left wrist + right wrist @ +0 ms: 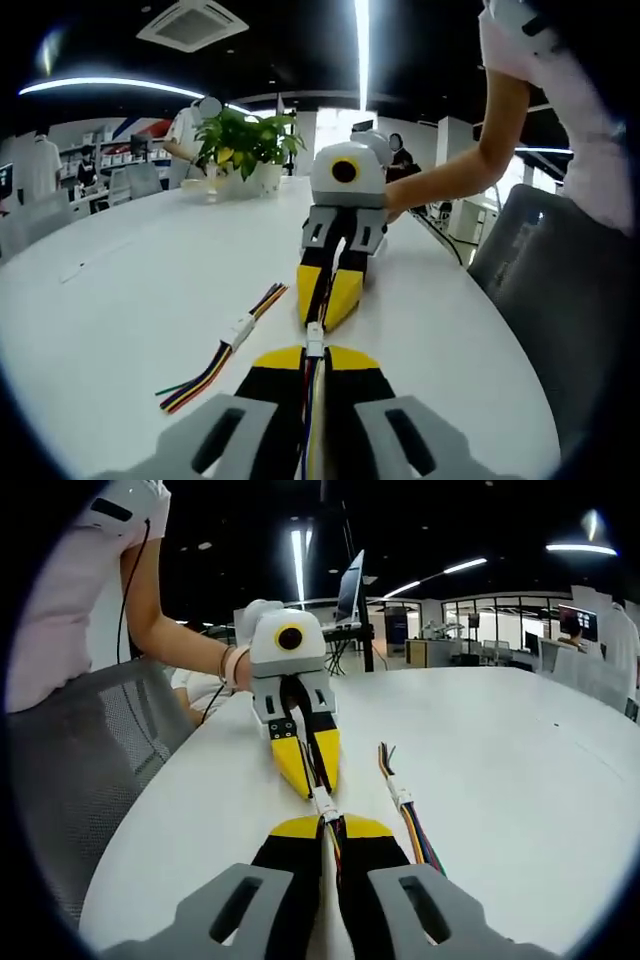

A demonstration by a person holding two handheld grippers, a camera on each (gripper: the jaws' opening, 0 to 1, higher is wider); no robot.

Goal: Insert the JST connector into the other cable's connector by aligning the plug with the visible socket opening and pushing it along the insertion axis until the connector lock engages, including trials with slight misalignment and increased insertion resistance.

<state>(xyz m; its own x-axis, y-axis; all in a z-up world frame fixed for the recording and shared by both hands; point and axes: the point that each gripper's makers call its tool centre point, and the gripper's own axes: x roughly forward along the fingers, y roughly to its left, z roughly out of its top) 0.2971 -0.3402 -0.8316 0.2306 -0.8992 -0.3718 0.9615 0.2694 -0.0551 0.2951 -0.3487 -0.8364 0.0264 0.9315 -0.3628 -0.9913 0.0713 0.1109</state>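
Left gripper view looks along its own left gripper (314, 362), whose yellow-tipped black jaws stand closed on a bundle of thin coloured wires running up between them. Just past the tips sits a small white plastic JST connector (315, 340), blocky and rectangular, bridging to the right gripper (327, 308), which points back toward the camera with its yellow wedge-shaped jaws pinched on the far cable. To the left of the jaws a spare cable (222, 353) lies flat on the smooth white table (120, 300): striped wires fanned loose at both ends, with a white connector at mid-length. Beyond the far gripper stands a leafy potted plant (245, 145), and a hand (400, 198) grips the opposite tool.

Right gripper view gives the mirror arrangement: the right gripper (333, 830), jaws narrow and clamping wires, meets the white connector (324, 802) directly ahead of its tips, with the left gripper (312, 780) closed opposite. The spare cable (405, 808) lies just right of the jaws. A grey mesh chair (90, 770) stands at the left. No lettering is legible anywhere.
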